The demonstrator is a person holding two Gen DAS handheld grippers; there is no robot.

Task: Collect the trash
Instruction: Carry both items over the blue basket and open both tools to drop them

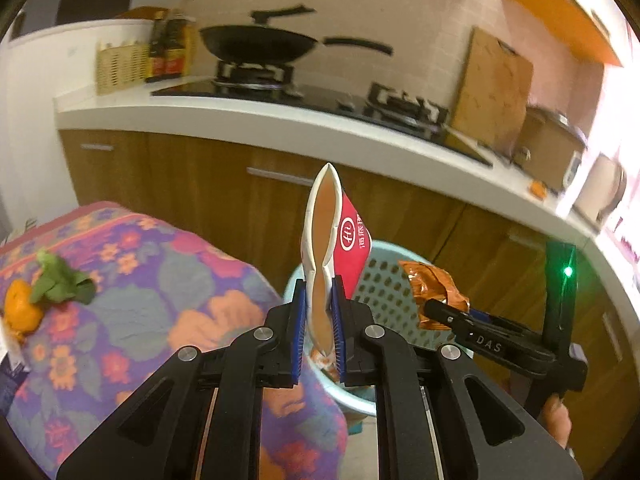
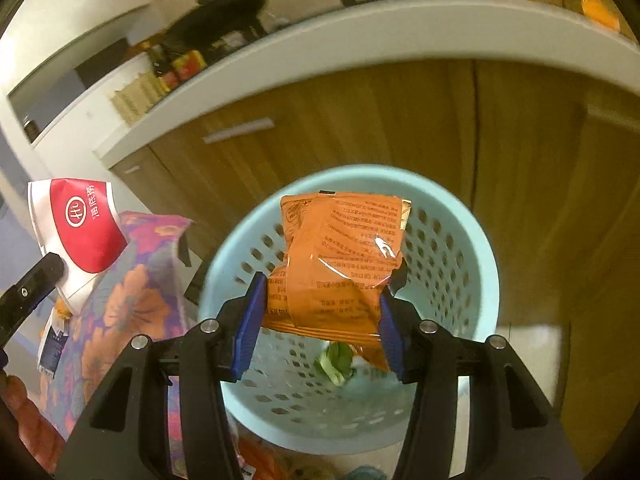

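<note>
Glossy orange wrapper (image 2: 340, 264), perforated plastic basket (image 2: 452, 248)

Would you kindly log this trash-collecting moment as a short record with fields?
left gripper: shut on red-and-white carton
right gripper: shut on orange snack packet, above the bin
bin: light blue perforated basket on the floor
in bin: green leaf scrap
left on floral tablecloth: orange peel, green leaves

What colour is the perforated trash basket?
Light blue basket, seen best in the right wrist view.
</note>
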